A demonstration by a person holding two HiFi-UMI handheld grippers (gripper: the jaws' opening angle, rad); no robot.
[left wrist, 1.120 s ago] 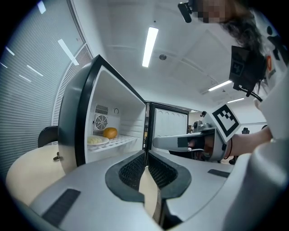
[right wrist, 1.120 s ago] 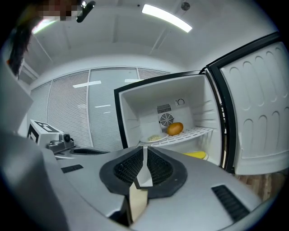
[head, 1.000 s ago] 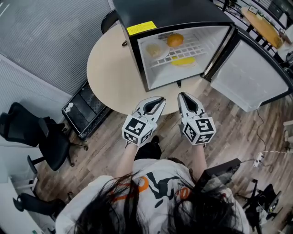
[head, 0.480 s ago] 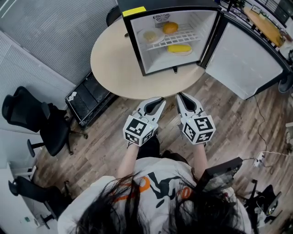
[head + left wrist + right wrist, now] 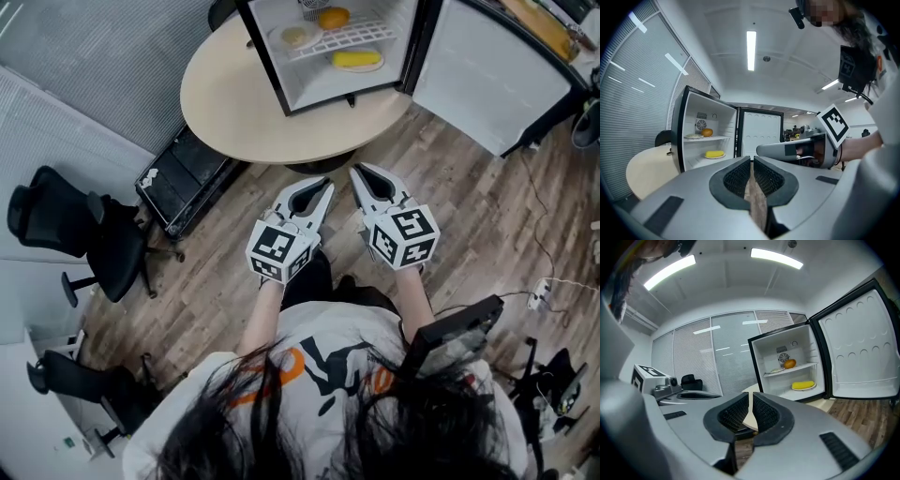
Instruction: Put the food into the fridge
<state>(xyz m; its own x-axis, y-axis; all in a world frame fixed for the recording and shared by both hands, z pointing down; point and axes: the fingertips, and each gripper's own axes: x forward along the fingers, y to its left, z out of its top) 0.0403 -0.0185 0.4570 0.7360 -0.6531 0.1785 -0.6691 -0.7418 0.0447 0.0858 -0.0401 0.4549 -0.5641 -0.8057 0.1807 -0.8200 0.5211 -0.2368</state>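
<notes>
In head view the open fridge [image 5: 314, 89] is cut off above.

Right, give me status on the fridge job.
Left gripper and right gripper shut, empty. Orange and yellow food inside fridge. Door open, nothing blocking.

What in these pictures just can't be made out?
Fridge top: cut off by the head view's upper edge.
Pale food on the upper shelf: too small in every view to name.
Yellow food beneath that shelf: too small to identify.
</notes>
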